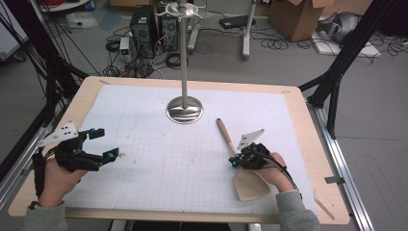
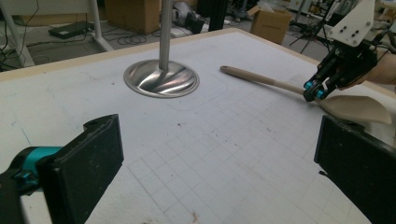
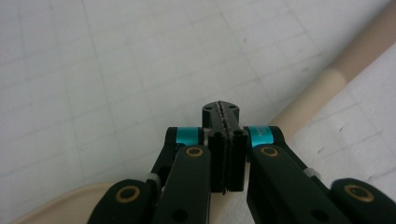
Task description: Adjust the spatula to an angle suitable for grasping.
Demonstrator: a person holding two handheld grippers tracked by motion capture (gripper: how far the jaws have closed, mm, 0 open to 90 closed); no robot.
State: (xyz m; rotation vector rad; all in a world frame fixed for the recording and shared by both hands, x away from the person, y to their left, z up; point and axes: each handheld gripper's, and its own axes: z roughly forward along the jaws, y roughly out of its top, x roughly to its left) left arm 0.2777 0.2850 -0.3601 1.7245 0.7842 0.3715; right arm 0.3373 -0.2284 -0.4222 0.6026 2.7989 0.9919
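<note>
the left claw (image 1: 107, 143) hovers over the left side of the counter (image 1: 96, 86), its jaws spread wide with nothing between them; in the left claw view only bare grid mat (image 2: 224, 140) lies between the two black pads. toward the middle, at the far side of the mat, a metal stand (image 1: 184, 108) rises upright from its round shiny base. right of it a wooden spatula (image 1: 226, 132) lies flat on the mat, handle pointing toward the stand and blade (image 1: 250, 185) near the front edge. the right claw (image 1: 234, 161) sits over the spatula where handle meets blade, its jaws pressed fully together; in the right claw view they hold nothing, and the handle (image 3: 336, 74) runs just beside them.
</note>
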